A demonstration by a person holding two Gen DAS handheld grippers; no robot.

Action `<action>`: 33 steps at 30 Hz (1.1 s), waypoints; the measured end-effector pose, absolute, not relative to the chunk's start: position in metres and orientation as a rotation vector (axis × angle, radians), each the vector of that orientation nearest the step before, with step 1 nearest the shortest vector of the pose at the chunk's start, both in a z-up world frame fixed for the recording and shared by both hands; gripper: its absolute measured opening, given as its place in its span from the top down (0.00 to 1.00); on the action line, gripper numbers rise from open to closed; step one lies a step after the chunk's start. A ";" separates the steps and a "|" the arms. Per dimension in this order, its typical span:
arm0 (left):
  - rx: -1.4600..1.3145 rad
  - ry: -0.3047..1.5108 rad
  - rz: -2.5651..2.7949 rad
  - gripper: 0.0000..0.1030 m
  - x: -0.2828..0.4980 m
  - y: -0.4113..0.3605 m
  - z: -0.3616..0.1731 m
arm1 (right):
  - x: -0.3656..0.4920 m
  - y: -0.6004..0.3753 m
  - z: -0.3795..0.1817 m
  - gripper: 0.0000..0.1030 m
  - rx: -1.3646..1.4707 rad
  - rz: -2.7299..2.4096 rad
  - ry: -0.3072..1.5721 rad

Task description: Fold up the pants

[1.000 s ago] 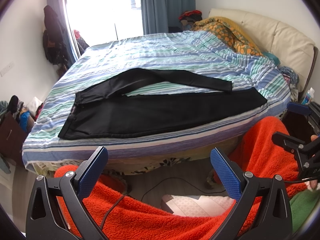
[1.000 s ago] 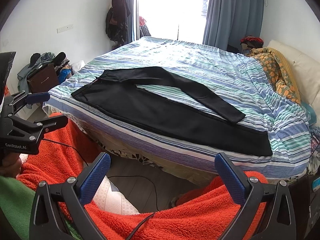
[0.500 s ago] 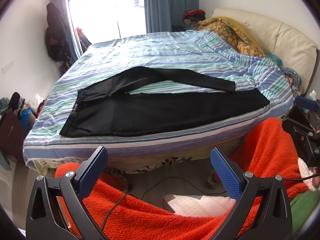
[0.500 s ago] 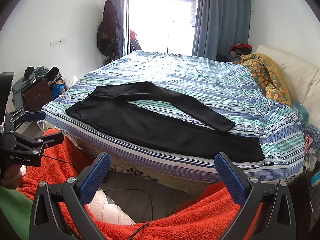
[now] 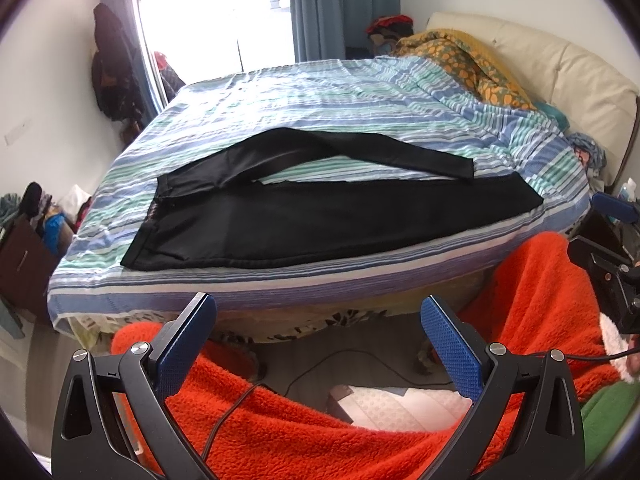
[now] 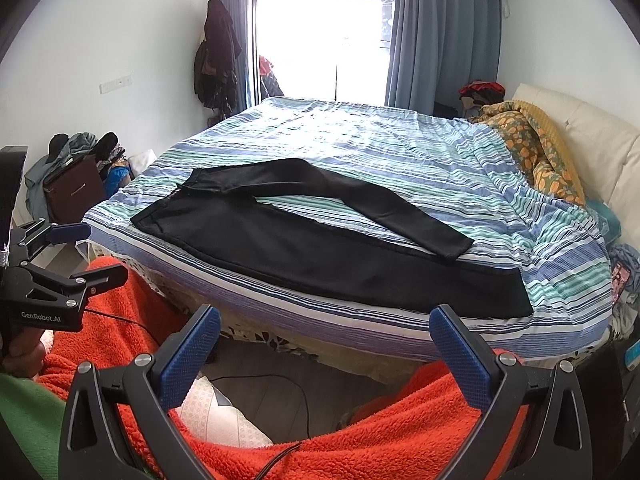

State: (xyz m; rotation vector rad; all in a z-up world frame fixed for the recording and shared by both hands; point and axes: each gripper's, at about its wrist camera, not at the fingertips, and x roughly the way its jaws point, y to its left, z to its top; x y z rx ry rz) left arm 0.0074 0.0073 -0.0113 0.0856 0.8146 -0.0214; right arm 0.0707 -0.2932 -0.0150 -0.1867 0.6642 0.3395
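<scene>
Black pants lie flat on the striped bed, waistband at the left, legs spread apart toward the right; they also show in the right wrist view. My left gripper is open and empty, held in front of the bed's near edge, above orange fleece. My right gripper is open and empty, likewise short of the bed. Each gripper shows at the edge of the other's view: the right one, the left one.
An orange fleece covers the person's lap below both grippers. An orange patterned blanket and cream headboard are at the right. Clothes and a brown box stand at the left. A cable lies on the floor.
Both grippers have risen and tilted up slightly, so the bed and window sit lower in view. The pants have not moved. Both grippers stay open.
</scene>
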 end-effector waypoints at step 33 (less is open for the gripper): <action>0.052 0.486 -0.033 0.01 0.020 0.034 0.054 | 0.057 -0.313 0.023 0.00 -0.182 0.290 0.367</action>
